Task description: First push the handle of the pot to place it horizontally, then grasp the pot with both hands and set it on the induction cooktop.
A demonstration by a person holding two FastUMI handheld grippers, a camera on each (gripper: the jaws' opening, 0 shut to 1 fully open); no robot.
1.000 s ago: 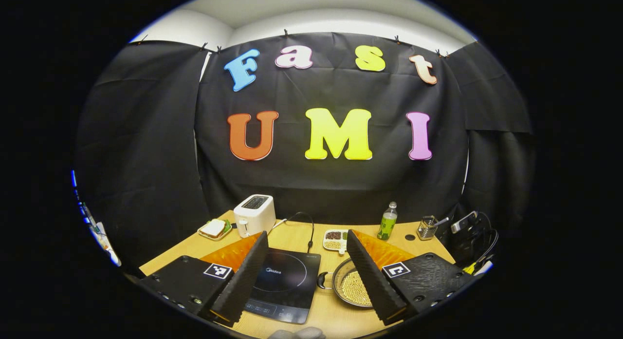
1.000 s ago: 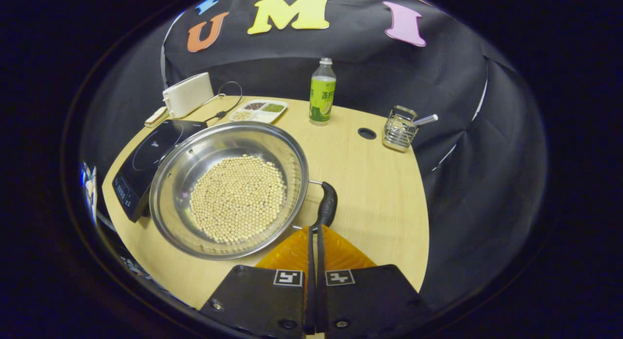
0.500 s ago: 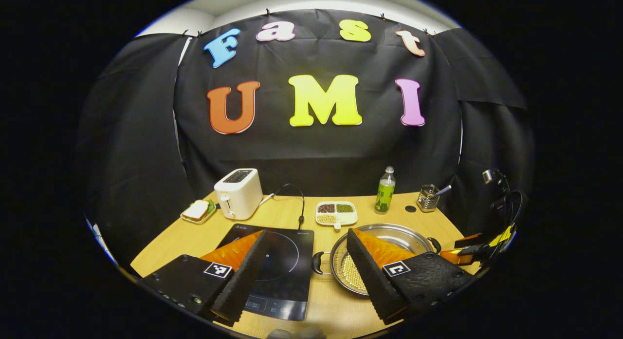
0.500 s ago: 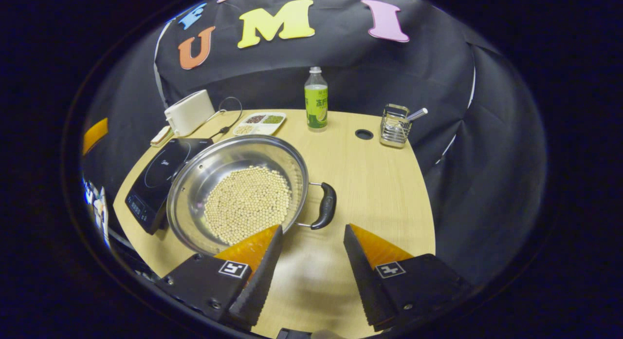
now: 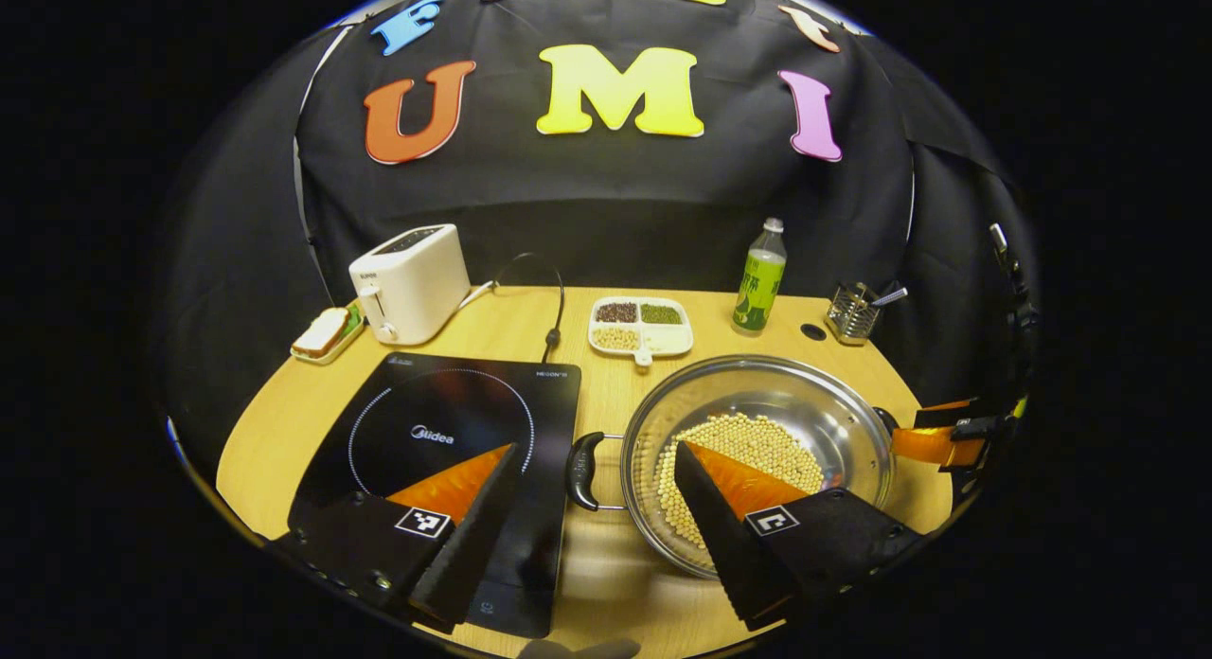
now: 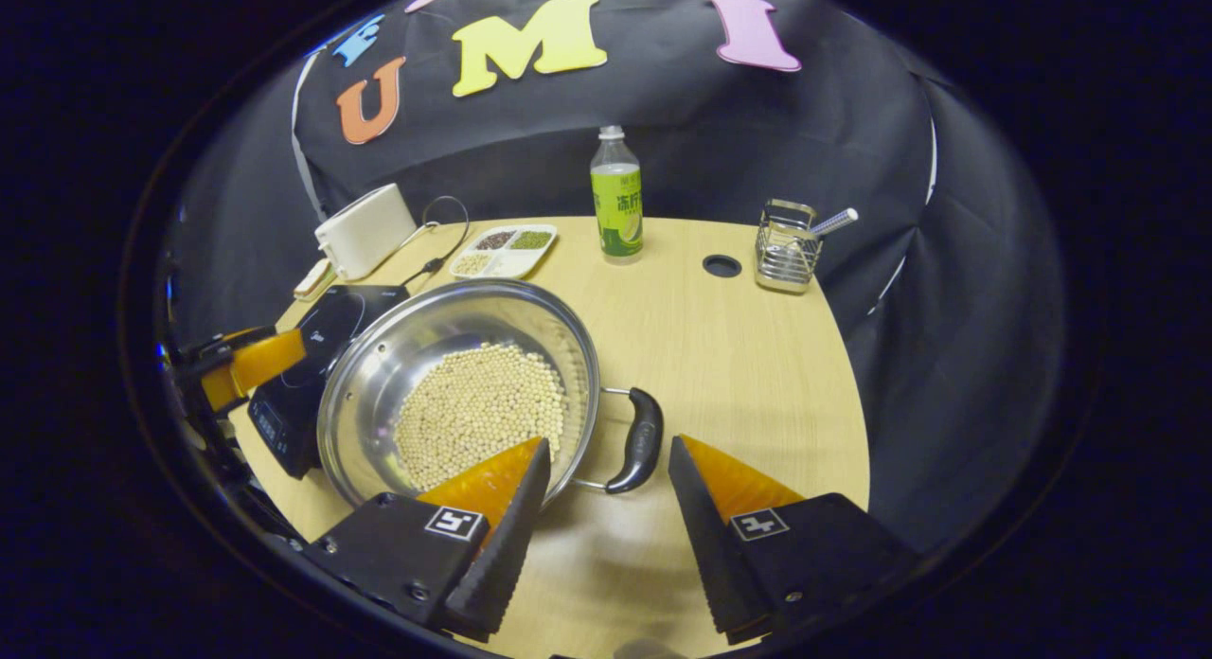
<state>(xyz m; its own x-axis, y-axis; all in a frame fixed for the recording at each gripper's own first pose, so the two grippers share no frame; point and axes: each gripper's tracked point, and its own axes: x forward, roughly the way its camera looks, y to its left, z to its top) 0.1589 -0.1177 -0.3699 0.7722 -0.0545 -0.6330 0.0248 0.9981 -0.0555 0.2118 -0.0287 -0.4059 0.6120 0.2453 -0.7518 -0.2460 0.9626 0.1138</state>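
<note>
The pot (image 5: 757,451), holding pale beans, sits on the tabletop (image 6: 748,356) just right of the induction cooktop (image 5: 445,451). The left gripper (image 5: 597,503) hangs with fingers wide, its near handle (image 5: 582,470) between them. The right gripper (image 6: 606,493) is spread wide around the other handle (image 6: 642,441), touching nothing.

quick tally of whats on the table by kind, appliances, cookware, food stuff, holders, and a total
Appliances: 2, the cooktop and the toaster.
Cookware: 1, the pot with pale beans.
Food and drink: 3, the bottle, the divided dish of beans, the sandwich plate.
Holders: 1, the wire holder.
Total: 7
</note>
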